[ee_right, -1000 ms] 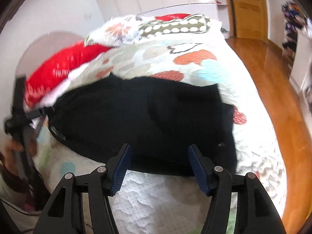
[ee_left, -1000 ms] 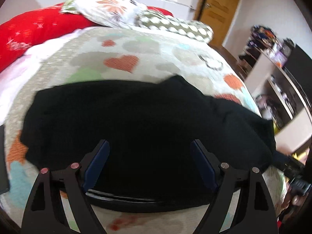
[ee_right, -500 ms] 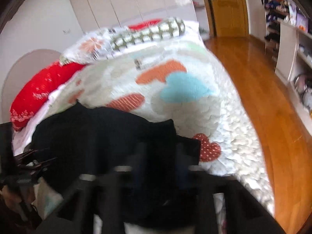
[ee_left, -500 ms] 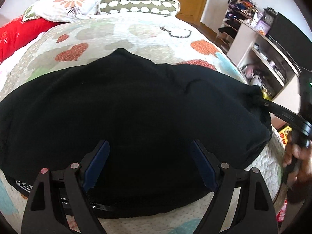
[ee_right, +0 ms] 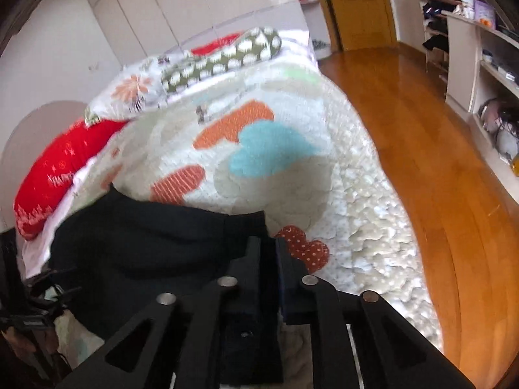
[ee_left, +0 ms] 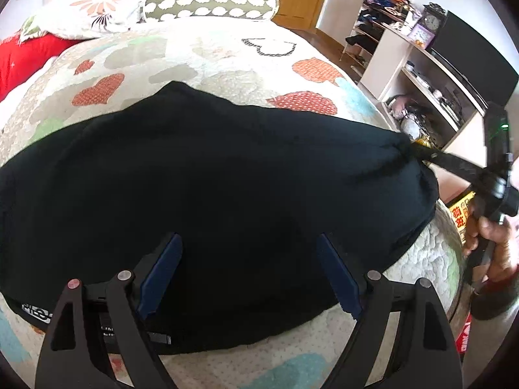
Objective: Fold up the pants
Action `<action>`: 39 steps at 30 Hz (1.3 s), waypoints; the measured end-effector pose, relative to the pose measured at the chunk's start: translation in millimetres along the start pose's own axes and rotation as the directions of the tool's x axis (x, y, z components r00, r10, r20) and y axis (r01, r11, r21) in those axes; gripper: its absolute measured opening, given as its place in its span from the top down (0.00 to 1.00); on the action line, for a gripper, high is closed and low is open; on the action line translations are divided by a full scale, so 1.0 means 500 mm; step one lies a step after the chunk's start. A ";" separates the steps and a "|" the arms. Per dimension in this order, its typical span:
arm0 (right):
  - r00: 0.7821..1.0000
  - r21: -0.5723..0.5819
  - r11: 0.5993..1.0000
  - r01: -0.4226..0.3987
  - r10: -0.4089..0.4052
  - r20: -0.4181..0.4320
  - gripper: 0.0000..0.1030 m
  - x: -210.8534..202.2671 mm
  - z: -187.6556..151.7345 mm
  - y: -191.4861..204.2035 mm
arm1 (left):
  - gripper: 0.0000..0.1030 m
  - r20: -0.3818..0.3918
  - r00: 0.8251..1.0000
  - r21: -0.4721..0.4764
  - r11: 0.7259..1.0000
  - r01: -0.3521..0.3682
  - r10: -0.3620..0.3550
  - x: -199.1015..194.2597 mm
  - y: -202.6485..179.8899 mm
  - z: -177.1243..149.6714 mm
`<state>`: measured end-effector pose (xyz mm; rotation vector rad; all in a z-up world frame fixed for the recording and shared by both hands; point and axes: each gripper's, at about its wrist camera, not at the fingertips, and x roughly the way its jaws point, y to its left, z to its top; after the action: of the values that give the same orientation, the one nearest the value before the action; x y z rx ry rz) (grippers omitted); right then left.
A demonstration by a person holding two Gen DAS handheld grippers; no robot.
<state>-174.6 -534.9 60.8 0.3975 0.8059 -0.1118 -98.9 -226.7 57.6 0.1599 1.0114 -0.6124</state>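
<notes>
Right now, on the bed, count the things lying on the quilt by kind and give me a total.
Black pants: 1
Floral pillow: 1
Green spotted pillow: 1
Red cushion: 1
Total: 4

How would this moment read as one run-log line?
left gripper: open above black pants | right gripper: clamped on pants edge | bed quilt: beneath

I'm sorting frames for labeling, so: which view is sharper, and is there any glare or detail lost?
Left wrist view: sharp, though the black pants read as a nearly featureless dark mass and the fisheye bends the bed. Right wrist view: softer, motion-smeared on the quilt and pillows, with glare on the wooden floor and wardrobe doors.
</notes>
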 end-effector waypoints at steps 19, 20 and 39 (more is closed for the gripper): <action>0.940 -0.494 0.800 -0.340 0.266 -0.216 0.58 0.005 -0.158 0.339 | 0.17 0.051 0.996 -0.153 0.986 -0.066 0.074 -0.048 0.127 0.019; 0.940 -0.522 0.782 -0.339 0.261 -0.220 0.58 0.013 -0.165 0.356 | 0.17 0.054 0.996 -0.167 0.984 -0.060 0.070 -0.052 0.134 0.020; 0.897 -0.536 0.725 -0.433 0.288 -0.335 0.96 0.033 -0.179 0.390 | 0.17 0.090 0.994 -0.265 0.964 -0.032 0.058 -0.096 0.198 0.009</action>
<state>-175.7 -319.9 52.2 -0.0512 0.9280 0.5693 -59.7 -127.7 85.1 -0.0807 0.9826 -0.4351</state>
